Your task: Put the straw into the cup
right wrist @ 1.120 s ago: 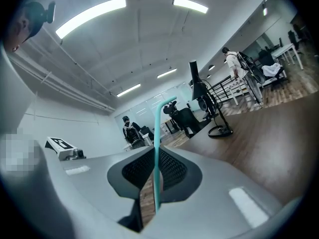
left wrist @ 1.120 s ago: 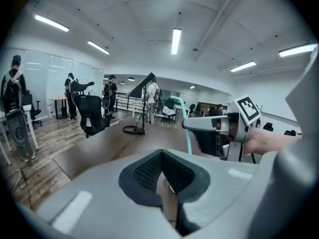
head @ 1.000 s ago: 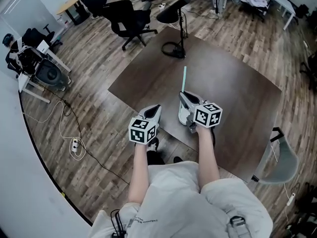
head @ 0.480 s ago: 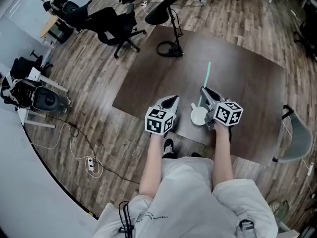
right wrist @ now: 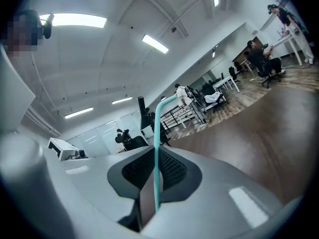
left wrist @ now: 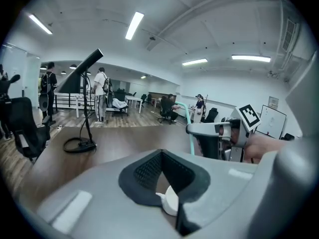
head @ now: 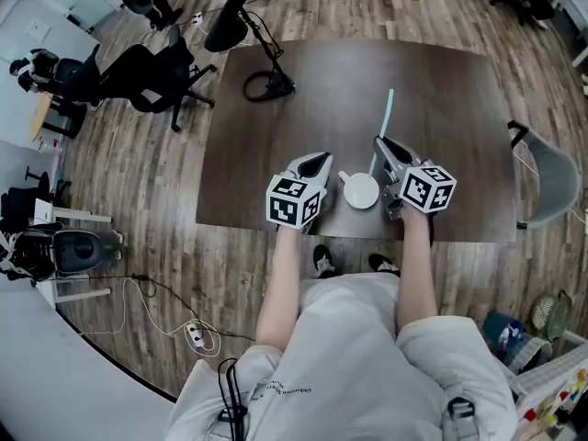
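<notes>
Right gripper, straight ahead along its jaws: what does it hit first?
Looks free, as far as shown. The right gripper, shut on the straw, points across bare table, tilted upward; nothing stands in line. The cup sits to its left, beside it, not ahead.

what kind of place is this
Most likely an open-plan office or lab workspace. Black swivel chairs stand on a wood-look floor, white desks with people near them show in the background, and long strip lights run across the ceiling.
</notes>
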Available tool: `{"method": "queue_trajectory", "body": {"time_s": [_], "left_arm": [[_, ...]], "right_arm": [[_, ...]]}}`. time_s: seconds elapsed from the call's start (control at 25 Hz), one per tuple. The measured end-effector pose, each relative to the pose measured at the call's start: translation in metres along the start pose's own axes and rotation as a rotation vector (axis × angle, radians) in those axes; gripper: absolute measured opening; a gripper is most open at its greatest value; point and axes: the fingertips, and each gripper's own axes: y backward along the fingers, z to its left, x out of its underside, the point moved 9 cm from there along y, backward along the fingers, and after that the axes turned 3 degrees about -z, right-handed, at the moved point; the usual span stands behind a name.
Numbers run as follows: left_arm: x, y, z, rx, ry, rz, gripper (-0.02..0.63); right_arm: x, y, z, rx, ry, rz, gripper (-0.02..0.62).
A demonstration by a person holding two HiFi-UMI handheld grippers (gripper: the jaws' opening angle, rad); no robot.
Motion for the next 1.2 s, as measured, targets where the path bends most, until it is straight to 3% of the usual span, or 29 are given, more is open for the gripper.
{"method": "queue_trajectory", "body": {"time_s": [0.16,0.52,0.8,1.04,1.2], "left_arm": [[0.013,-0.002,0.003,0.096,0.027,0.003,0.000],[0.036,0.005,0.010,0.228,-0.002,0.046,0.000],[0.048,0.017,0.021,0.268,0.006,0.044,0.000],[0.050,0.021,0.015,0.306,-0.018,0.049,0.000],[0.051,0.022,0.014,0.319,-0.026,0.051,0.000]], "right_arm": [[0.011,0.016,0.005,0.077,-0.013,-0.046,0.049],[0.070,0.030,0.021,0.233,-0.034,-0.084,0.049],[0.102,0.044,0.031,0.429,0.101,-0.213,0.049],[0.134,0.041,0.032,0.478,0.071,-0.159,0.049],[0.147,0.031,0.034,0.485,0.078,-0.045,0.049]]}}
